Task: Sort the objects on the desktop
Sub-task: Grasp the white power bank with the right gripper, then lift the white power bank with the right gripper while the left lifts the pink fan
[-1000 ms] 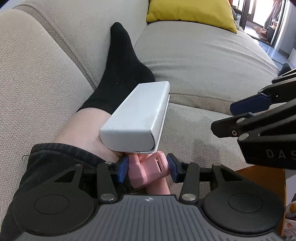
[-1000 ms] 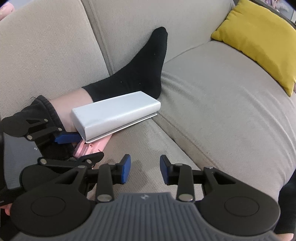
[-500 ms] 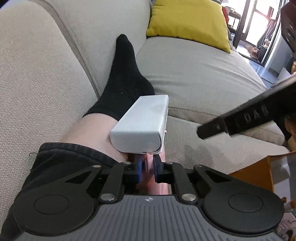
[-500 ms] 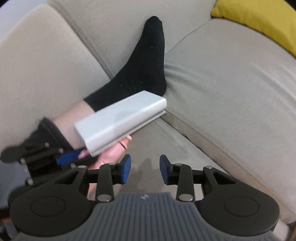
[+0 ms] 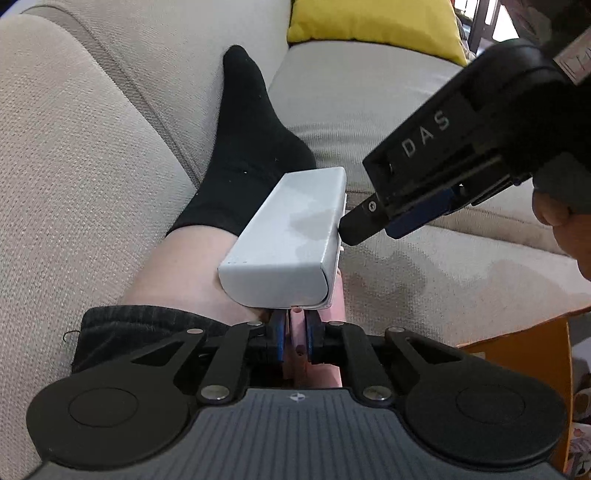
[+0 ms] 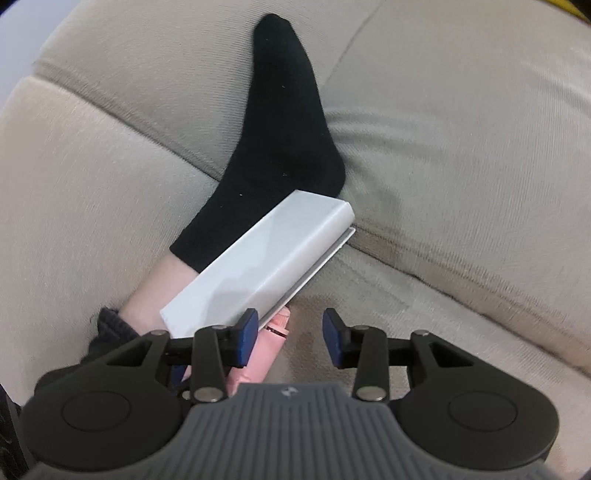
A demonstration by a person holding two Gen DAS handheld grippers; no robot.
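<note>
Both your wrist cameras look steeply down along their claws, close over the sofa [image 5: 92, 177]; both views share the white box [image 5: 291, 240] and the black sock [image 6: 280, 122].

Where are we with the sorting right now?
Early. Done: the left claw has just closed on the pink handle beneath the white box. In hand: the right claw, jaws just opening, empty, beside the box. Left: moving it off the sofa.

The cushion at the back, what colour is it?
Yellow: the cushion shows best in the left wrist view.
</note>
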